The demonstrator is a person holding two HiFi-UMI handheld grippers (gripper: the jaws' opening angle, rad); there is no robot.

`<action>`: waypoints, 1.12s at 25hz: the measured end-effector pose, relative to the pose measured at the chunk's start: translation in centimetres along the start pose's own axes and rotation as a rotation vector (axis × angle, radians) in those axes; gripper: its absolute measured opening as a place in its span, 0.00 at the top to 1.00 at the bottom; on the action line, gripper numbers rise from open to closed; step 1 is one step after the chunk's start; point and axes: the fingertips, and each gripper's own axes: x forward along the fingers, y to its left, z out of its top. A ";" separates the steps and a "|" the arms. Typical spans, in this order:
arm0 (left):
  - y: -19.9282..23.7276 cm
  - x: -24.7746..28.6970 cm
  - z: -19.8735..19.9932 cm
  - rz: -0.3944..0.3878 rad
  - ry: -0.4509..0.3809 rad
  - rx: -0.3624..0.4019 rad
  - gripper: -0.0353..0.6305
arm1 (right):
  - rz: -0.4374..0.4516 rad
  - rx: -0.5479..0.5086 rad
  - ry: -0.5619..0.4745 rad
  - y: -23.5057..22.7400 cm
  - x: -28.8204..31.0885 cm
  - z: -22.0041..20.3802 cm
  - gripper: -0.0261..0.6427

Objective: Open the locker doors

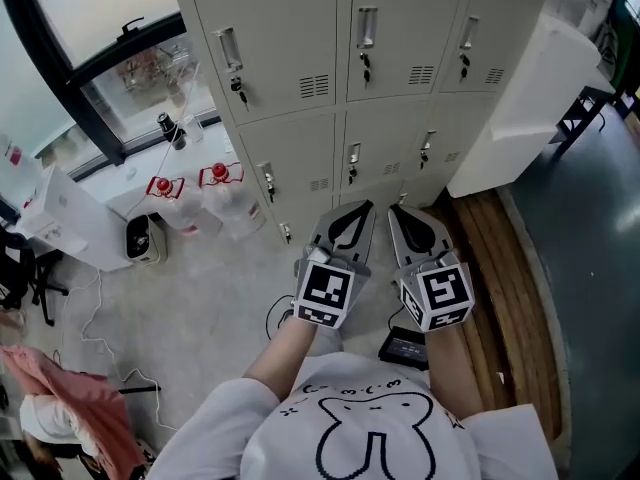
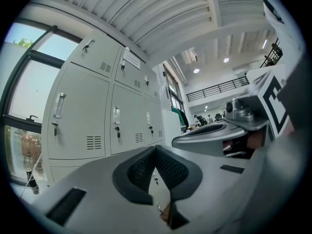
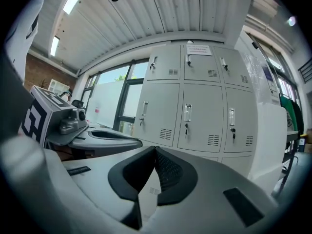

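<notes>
A pale grey locker cabinet (image 1: pixel 300 48) stands ahead of me, three columns wide, with every door closed. Each door has a recessed handle (image 1: pixel 367 28) and a key hanging in the lock under it. My left gripper (image 1: pixel 358 206) and right gripper (image 1: pixel 397 208) are held side by side, pointing at the lower doors and clear of them. The left gripper view shows the lockers (image 2: pixel 97 111) beyond the left gripper (image 2: pixel 155 147), whose tips meet on nothing. In the right gripper view the right gripper (image 3: pixel 155 149) is also shut and empty, with the lockers (image 3: pixel 195 111) ahead.
Two clear water jugs (image 1: pixel 190 203) with red caps stand on the floor left of the cabinet, beside a window (image 1: pixel 100 28). A white unit (image 1: pixel 530 98) adjoins the cabinet's right side. A black device (image 1: pixel 405 348) lies by my feet, with cables nearby.
</notes>
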 end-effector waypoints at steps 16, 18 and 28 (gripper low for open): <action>13.2 11.8 -7.7 -0.035 0.125 -0.085 0.95 | 0.009 0.076 0.136 -8.0 18.4 -8.7 0.93; 14.0 12.7 -9.3 -0.022 0.152 -0.100 0.95 | 0.021 0.112 0.181 -8.6 19.9 -11.0 0.92; 17.8 17.5 -16.2 0.049 0.265 -0.256 0.95 | 0.081 0.163 0.358 -9.8 27.0 -22.3 0.81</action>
